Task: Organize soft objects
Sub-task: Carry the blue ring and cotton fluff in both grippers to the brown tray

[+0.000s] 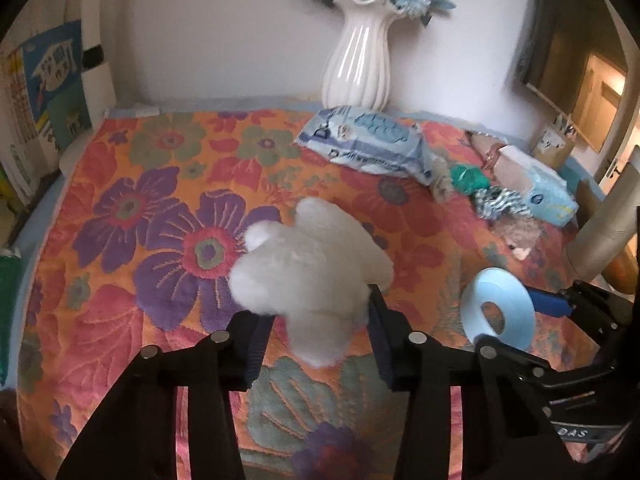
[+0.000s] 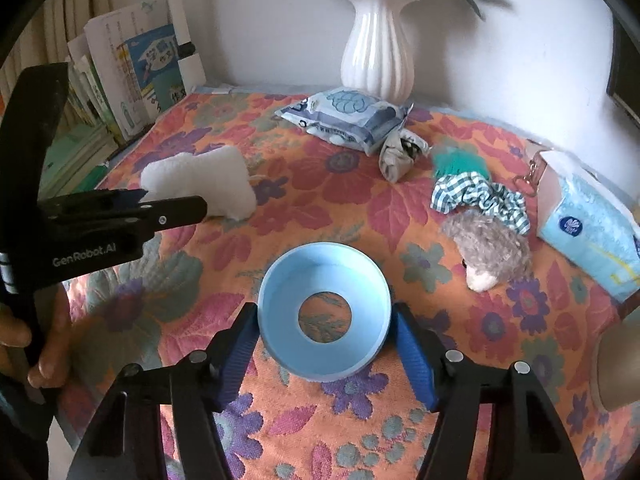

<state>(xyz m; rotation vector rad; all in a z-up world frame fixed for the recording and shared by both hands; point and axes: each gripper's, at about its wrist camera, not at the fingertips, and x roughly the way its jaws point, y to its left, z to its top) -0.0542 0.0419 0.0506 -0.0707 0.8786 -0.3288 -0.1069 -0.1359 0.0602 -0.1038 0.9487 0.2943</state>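
Note:
A white plush toy (image 1: 312,272) lies on the flowered cloth (image 1: 140,208), and my left gripper (image 1: 314,308) is shut on its near end, fingertips sunk into the fluff. From the right wrist view the same plush toy (image 2: 200,184) rests on the cloth with the left gripper (image 2: 172,202) at its near side. My right gripper (image 2: 325,308) is shut on a light blue ring-shaped dish (image 2: 324,264) with a round hole, a pad against each side. In the left wrist view that dish (image 1: 498,312) hangs tilted above the cloth.
A grey plush animal (image 2: 492,252), checked scrunchie (image 2: 480,200), green fluffy item (image 2: 460,162) and rolled grey cloth (image 2: 396,156) lie right. Wipes pack (image 2: 344,116) and white vase (image 2: 376,48) stand behind, tissue pack (image 2: 588,224) far right, books (image 2: 132,80) left. A hand (image 2: 48,340) holds the left gripper.

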